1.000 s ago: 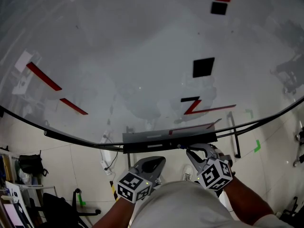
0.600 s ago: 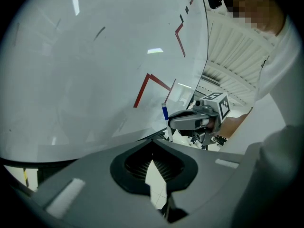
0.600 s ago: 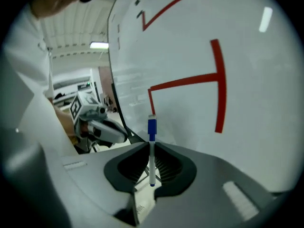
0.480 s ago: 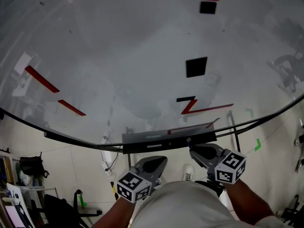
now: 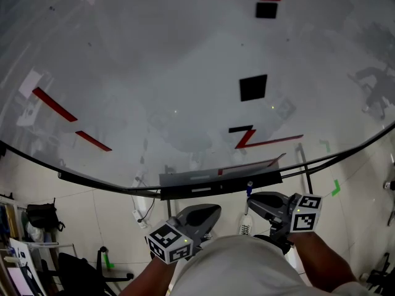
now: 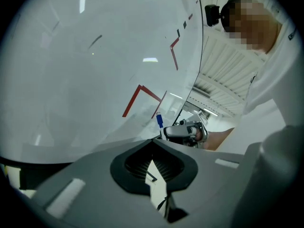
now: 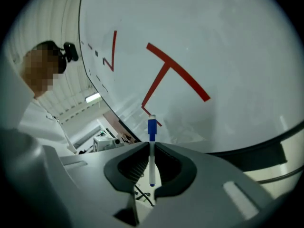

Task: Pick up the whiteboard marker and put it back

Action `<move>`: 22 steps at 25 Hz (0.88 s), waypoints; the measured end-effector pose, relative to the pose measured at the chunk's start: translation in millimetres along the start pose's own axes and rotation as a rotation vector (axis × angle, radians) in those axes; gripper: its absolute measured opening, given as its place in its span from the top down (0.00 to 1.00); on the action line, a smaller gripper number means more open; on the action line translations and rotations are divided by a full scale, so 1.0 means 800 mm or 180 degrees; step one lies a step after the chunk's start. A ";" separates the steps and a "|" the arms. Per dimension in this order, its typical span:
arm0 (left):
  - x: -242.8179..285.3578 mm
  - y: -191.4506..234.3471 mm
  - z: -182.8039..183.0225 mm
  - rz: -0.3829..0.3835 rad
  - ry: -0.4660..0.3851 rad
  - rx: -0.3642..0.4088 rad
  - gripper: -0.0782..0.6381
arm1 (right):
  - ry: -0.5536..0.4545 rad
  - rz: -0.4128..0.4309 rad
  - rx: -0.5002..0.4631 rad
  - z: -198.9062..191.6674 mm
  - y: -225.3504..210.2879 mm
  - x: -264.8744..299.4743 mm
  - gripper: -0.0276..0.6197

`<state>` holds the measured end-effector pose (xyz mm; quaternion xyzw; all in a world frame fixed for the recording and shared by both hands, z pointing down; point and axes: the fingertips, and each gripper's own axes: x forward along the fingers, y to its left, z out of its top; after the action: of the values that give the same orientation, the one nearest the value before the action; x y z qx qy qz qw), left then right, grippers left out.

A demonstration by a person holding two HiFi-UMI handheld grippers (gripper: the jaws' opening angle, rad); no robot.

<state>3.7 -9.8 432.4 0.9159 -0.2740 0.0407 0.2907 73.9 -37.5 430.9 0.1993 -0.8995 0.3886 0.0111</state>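
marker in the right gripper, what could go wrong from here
The whiteboard marker stands upright in the right gripper, pinched only across its thin barrel, so it could pivot or slip out. Its blue cap points toward the whiteboard. Pushing forward might knock it against the board or the edge of the tray instead of laying it in.
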 end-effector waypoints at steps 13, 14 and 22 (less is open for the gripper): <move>0.001 -0.005 -0.006 -0.0116 -0.0005 -0.0152 0.87 | -0.0028 0.0152 0.0027 -0.002 0.010 0.001 0.90; 0.002 -0.006 -0.007 -0.0134 0.0008 -0.0170 0.87 | -0.0027 0.0148 0.0025 -0.002 0.010 0.002 0.90; 0.003 -0.005 -0.006 -0.0121 0.0022 -0.0106 0.87 | -0.0028 0.0140 0.0027 -0.002 0.011 0.002 0.90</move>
<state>8.1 -5.6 435.0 0.9158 -0.2562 0.0337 0.3076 69.1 -31.2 426.5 0.1813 -0.9021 0.3916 -0.0022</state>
